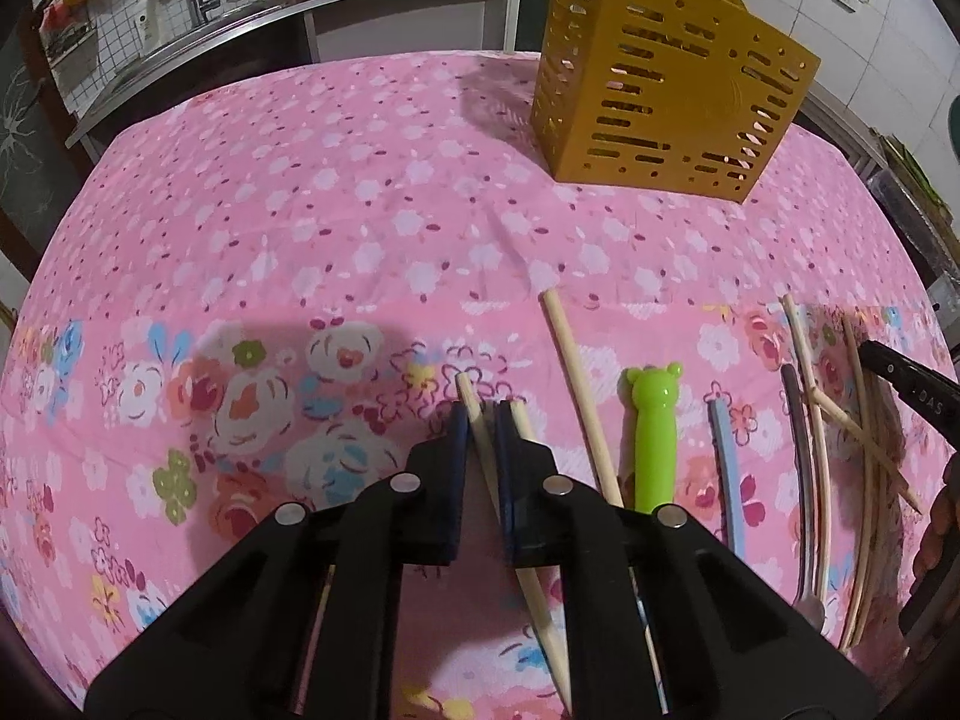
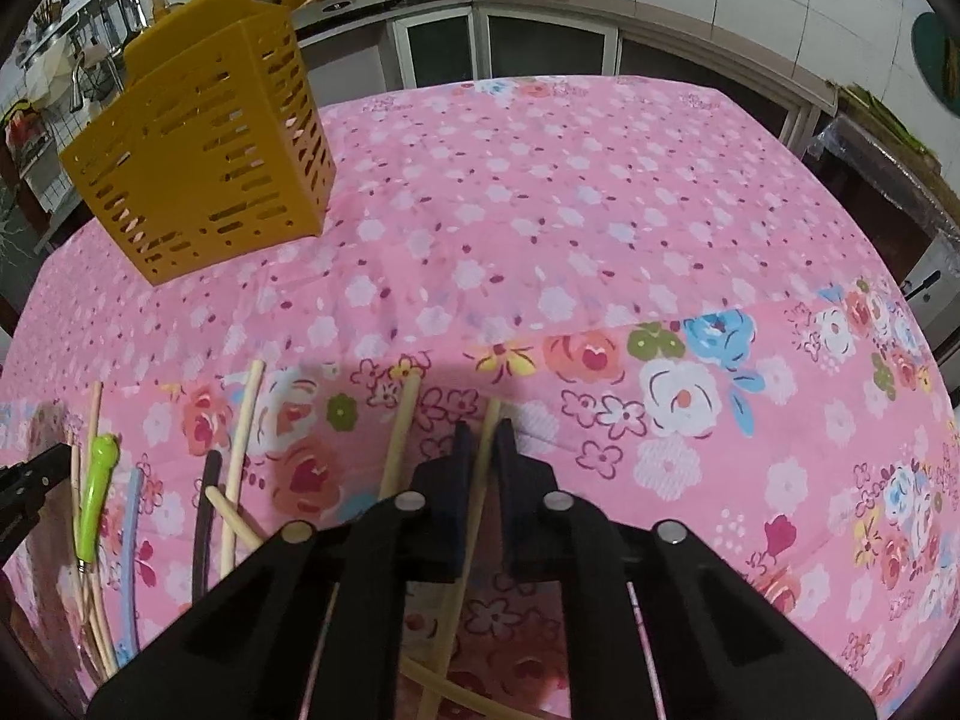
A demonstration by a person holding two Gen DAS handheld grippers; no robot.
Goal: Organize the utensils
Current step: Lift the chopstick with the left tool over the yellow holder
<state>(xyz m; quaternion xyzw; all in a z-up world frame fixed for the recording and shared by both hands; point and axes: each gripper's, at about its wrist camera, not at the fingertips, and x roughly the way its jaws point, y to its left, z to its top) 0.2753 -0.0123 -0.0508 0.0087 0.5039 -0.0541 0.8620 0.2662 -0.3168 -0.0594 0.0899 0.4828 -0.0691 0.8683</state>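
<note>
- The utensils lie in a loose row on the near part of the pink floral tablecloth: pale wooden chopsticks, a green bear-topped handle, a light blue handle and a dark handle.
- The left gripper is closed on one chopstick, its tip poking just past the blue pads; a second chopstick lies just beside the right-hand pad.
- The right gripper is likewise pinched on a single chopstick, with another chopstick lying just to its left, apart from the jaws.
- Each held stick runs roughly along its gripper's pointing line, tip away from the camera.
- The yellow slotted holder stands upright well beyond both grippers, on the far part of the cloth. It sits right of the left gripper and left of the right one, so neither hand looks clearly nearer.
- Judged from here, the sticks must be lifted and tipped upright to drop in.
- The holder's open top and compartments are not visible; the sticks' back ends are hidden under the grippers' bodies.
</note>
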